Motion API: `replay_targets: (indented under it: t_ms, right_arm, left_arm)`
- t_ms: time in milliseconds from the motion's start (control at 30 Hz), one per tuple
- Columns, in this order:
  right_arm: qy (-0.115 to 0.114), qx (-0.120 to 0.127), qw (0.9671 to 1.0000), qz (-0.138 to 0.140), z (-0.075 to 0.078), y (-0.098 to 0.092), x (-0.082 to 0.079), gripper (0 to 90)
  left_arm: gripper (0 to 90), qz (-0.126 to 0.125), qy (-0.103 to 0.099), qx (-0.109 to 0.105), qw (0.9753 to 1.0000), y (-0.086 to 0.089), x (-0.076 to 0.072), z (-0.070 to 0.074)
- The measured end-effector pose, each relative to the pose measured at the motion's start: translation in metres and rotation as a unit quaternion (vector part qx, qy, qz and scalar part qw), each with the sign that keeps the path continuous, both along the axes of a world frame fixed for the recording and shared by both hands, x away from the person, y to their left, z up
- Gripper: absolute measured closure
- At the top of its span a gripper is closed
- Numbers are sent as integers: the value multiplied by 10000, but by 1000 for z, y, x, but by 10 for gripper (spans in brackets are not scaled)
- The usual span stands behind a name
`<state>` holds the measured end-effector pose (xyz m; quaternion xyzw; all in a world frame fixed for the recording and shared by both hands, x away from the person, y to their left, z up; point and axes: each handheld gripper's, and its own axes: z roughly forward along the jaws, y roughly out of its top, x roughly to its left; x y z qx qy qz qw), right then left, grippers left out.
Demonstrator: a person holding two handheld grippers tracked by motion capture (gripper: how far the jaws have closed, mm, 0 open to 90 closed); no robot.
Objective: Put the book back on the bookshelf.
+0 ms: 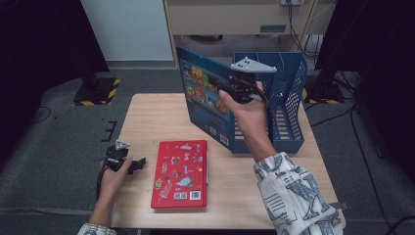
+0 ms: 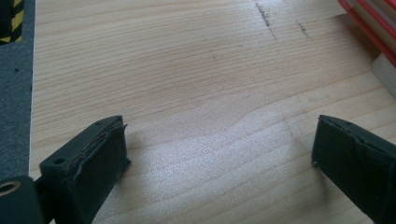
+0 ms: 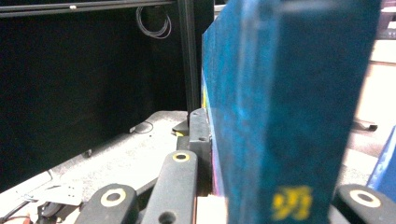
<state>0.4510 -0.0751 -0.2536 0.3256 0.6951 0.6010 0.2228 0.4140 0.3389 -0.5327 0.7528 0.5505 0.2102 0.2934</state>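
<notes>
- High view: the right tongs (image 1: 241,87) clamp a blue book (image 1: 205,100) near its upper right edge and hold it upright, off the counter (image 1: 147,112), its illustrated cover facing left and toward the camera.
- High view: the blue book stands just in front of the open left side of a blue file rack (image 1: 286,98) at the counter's far right; its lower corner overlaps the rack's front edge in the picture, and contact cannot be judged.
- High view: the left tongs (image 1: 138,162) rest low at the counter's left edge, pointing right toward a red book (image 1: 180,174) that lies flat, cover up, near the front middle. A gap of bare wood separates tongs and red book.
- Left gripper view: the left tongs (image 2: 219,163) stand wide open, nothing between the pads (image 2: 100,158), only wood grain. The red book (image 2: 369,23) shows as a red edge with page block at the upper right corner, well ahead of the right pad.
- Right gripper view: the right tongs (image 3: 219,154) are closed on the blue book (image 3: 289,102), which rises edge-on between the jaws; the left pad presses flat against its cover. The right pad is hidden behind the book.
</notes>
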Motion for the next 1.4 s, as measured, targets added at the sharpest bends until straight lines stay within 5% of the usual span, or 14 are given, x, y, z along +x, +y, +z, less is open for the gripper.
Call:
replay_targets:
  t_ms: [133,1400]
  right_arm:
    - [-7,-5,10000,-92,5,-8,-3,823]
    - [-61,-64,9957,-925,18,-82,-19,823]
  left_arm:
    - [0,26,-167,-24,9999,-1,-3,-4]
    - [0,30,-178,-12,9998,-1,-3,-4]
